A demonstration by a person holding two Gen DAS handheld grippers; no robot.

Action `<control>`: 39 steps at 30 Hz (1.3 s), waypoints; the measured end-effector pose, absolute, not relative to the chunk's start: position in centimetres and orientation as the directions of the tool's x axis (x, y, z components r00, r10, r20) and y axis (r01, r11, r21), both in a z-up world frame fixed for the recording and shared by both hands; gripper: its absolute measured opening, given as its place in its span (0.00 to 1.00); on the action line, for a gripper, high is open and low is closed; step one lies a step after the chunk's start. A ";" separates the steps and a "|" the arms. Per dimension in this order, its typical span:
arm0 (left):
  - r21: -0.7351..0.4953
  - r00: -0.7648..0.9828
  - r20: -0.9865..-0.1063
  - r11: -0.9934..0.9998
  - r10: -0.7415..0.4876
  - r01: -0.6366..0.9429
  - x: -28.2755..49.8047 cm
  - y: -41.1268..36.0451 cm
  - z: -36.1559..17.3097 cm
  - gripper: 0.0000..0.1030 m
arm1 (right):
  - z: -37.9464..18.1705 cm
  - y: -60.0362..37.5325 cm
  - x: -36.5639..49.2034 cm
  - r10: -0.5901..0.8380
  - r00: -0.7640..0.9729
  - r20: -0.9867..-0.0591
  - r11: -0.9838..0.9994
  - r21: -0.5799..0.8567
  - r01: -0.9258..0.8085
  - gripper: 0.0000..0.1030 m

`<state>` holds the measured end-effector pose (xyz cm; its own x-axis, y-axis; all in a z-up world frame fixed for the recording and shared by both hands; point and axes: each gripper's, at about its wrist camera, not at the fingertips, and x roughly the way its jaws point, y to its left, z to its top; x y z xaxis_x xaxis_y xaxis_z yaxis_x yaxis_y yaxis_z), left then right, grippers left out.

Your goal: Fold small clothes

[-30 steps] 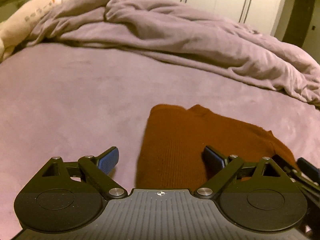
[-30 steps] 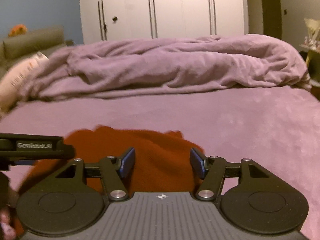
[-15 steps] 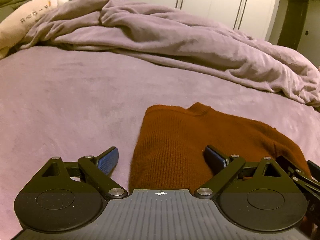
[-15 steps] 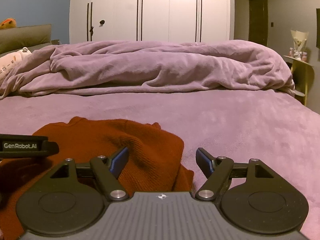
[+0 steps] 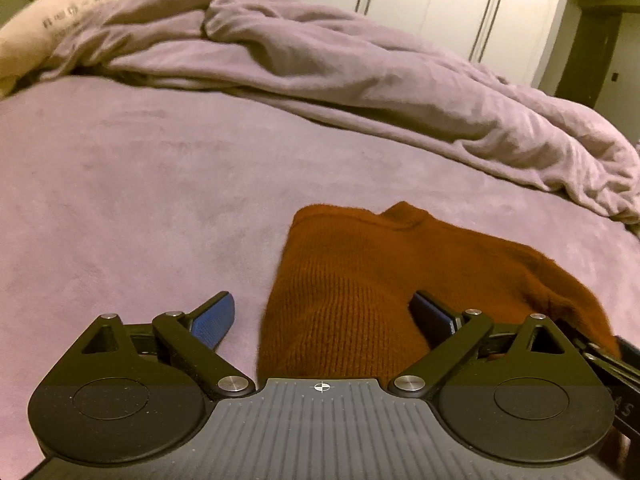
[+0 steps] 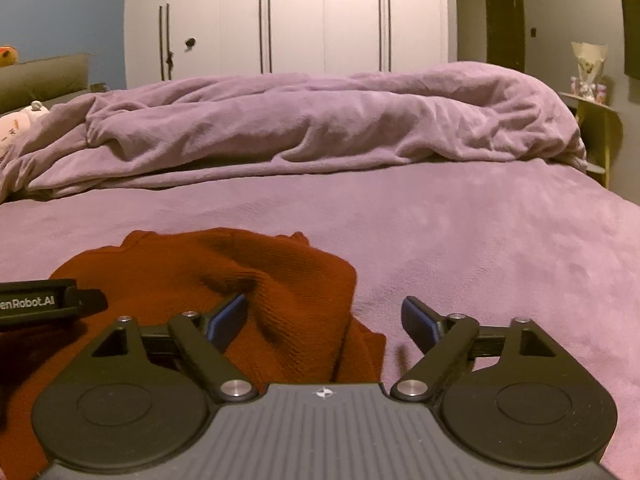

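Observation:
A rust-orange knitted garment (image 5: pixel 360 280) lies folded on the purple bed cover (image 5: pixel 140 200), its collar toward the far side. My left gripper (image 5: pixel 324 316) hovers open over the garment's left edge, one blue pad (image 5: pixel 214 316) above the cover, the other over the knit. In the right wrist view the same garment (image 6: pixel 280 276) lies bunched at lower left. My right gripper (image 6: pixel 324 316) straddles its right edge and its jaws are opening; the pads do not press the cloth. The left gripper's body (image 6: pixel 40 304) pokes in from the left.
A rumpled purple duvet (image 6: pixel 320 128) is heaped across the far side of the bed. A cream pillow (image 5: pixel 60 20) sits at the far left. White wardrobe doors (image 6: pixel 320 20) stand behind, and a small side table (image 6: pixel 596 120) is at the right.
My right gripper's jaws have spread wider and stand off the garment's right edge. The left gripper stays open in about the same place. The garment looks unchanged.

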<state>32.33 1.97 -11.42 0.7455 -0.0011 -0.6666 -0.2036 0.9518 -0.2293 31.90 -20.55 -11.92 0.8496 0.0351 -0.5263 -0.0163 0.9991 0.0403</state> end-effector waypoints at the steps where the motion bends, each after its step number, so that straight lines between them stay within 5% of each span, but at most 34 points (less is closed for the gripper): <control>1: -0.265 0.723 -0.690 0.942 -0.037 -0.205 32.0 2.6 -10.8 0.96 | -11.5 -20.8 32.1 0.042 0.833 -0.552 0.998 0.054 -0.014 0.87; 4: -0.352 0.690 -0.714 0.913 -0.121 -0.204 28.7 4.2 -7.8 0.97 | -9.4 -21.9 31.4 0.063 0.785 -0.617 0.994 0.111 0.008 0.89; 9: -0.250 0.700 -0.708 0.961 -0.097 -0.119 21.5 3.5 -6.5 0.98 | -7.8 -23.1 24.9 0.102 0.793 -0.601 0.994 0.094 -0.056 0.90; 15: -0.251 0.636 -0.764 0.957 -0.105 -0.143 21.4 3.3 -7.9 1.00 | -8.5 -23.1 22.6 0.049 0.776 -0.629 0.996 -0.027 -0.085 0.93; 20: -0.053 0.619 -0.785 0.994 0.019 -0.098 19.5 1.0 -5.7 1.00 | -6.3 -22.4 22.3 -0.022 0.696 -0.718 0.991 -0.109 -0.081 0.95; 29: 0.030 0.536 -0.839 0.991 0.097 -0.133 14.1 -0.6 -4.3 1.00 | -6.3 -21.5 15.2 0.088 0.480 -0.873 0.992 0.032 -0.124 0.96; 39: 0.022 0.508 -0.858 0.995 0.069 -0.097 12.5 -0.3 -1.8 1.00 | -2.8 -20.0 12.5 0.077 0.485 -0.871 0.993 0.025 -0.113 0.96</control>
<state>12.54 -0.32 -1.85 0.5083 0.0686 -0.8584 -0.0965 0.9951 0.0223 12.50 -20.02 -2.83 0.4849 0.0774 -0.8711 -0.1132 0.9933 0.0252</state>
